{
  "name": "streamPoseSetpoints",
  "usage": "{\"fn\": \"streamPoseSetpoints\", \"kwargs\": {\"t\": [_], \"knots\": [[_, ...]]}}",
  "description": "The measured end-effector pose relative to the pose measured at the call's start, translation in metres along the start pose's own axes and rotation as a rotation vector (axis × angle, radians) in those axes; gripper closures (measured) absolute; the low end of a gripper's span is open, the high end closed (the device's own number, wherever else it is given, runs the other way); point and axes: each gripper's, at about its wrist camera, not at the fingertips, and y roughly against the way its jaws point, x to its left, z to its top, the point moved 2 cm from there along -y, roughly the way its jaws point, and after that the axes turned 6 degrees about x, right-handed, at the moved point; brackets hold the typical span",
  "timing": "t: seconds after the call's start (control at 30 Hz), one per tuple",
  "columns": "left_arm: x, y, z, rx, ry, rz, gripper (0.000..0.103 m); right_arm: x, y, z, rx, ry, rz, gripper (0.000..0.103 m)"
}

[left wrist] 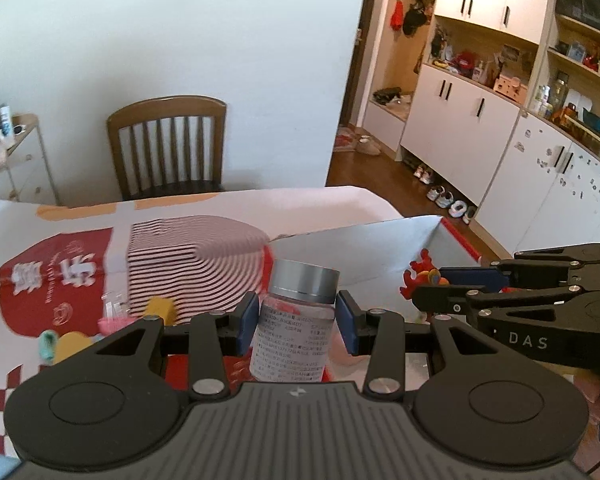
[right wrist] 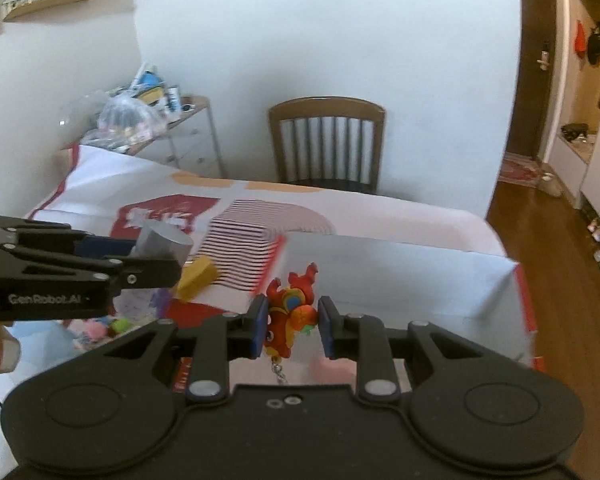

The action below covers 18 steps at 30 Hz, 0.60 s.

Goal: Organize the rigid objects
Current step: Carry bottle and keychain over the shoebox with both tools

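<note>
My left gripper [left wrist: 297, 322] is shut on a clear bottle [left wrist: 294, 332] with a silver cap and a printed label, held upright above the table. It also shows at the left of the right wrist view [right wrist: 156, 264]. My right gripper [right wrist: 293, 326] is shut on a red and orange dragon toy [right wrist: 290, 316] with a small chain hanging below it. In the left wrist view the right gripper [left wrist: 432, 284] sits at the right, over the white box [left wrist: 380, 248]. The dragon toy [left wrist: 422, 274] shows there too.
A white box with red edges [right wrist: 400, 280] lies open on the table's right side. A yellow block [right wrist: 198, 276] and small pastel toys [right wrist: 100, 326] lie on the red and white tablecloth [left wrist: 60, 272]. A wooden chair [right wrist: 326, 144] stands behind the table.
</note>
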Motion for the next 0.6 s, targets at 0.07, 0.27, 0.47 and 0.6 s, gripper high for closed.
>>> {"fn": "streamPoseSetpoints", "kwargs": {"t": [0.07, 0.27, 0.47, 0.6], "knots": [[-0.012, -0.010, 0.006, 0.011, -0.009, -0.004, 0.062, -0.014, -0.003, -0.004, 0.007, -0.006, -0.013, 0.078], [-0.046, -0.051, 0.019, 0.062, -0.038, 0.006, 0.062, -0.045, -0.019, -0.021, 0.044, -0.017, -0.026, 0.078], [-0.070, -0.097, 0.025, 0.122, -0.091, 0.040, 0.062, -0.060, -0.043, -0.039, 0.113, 0.000, -0.022, 0.079], [-0.076, -0.130, 0.026, 0.171, -0.094, 0.058, 0.062, -0.065, -0.053, -0.044, 0.151, 0.012, -0.010, 0.081]]}}
